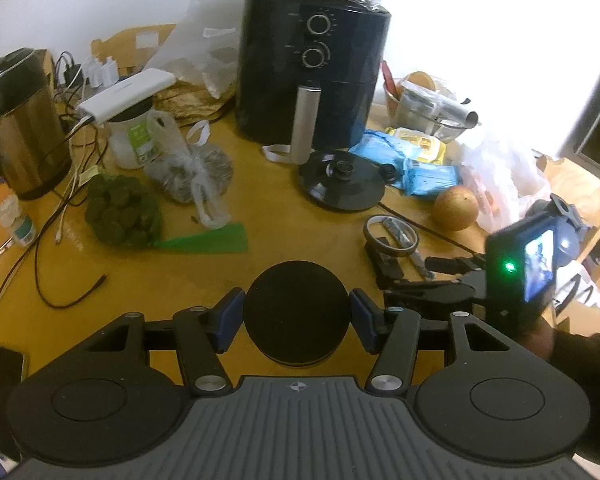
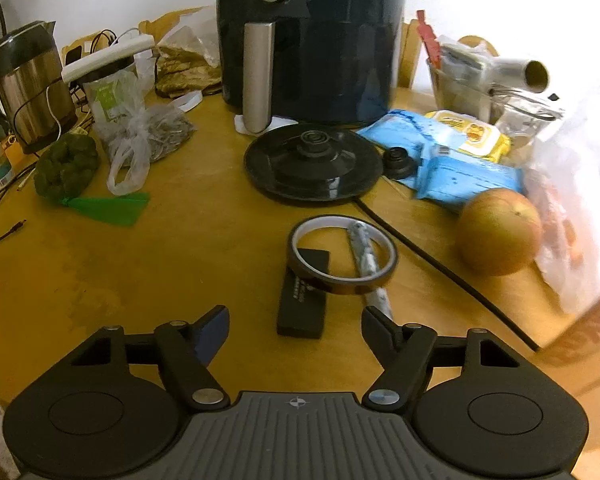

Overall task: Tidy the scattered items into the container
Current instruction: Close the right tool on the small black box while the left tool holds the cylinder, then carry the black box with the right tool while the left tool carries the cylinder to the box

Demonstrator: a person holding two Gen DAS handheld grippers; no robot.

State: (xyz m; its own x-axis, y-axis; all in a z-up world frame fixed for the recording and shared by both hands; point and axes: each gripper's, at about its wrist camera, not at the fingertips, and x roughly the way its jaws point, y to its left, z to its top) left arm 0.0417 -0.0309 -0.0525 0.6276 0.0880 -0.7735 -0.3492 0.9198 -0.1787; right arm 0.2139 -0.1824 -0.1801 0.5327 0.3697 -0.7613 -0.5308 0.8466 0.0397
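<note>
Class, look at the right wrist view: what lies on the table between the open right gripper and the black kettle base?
Between the right gripper and the kettle base lie a tape ring, resting over a small black box and a foil-wrapped stick.

bare table (image 2: 140, 280) left, tape ring (image 2: 342, 254) ahead

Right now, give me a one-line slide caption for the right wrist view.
Open right gripper hovers just short of a tape ring resting on a black block and a wrapped stick, on a cluttered wooden table.
</note>
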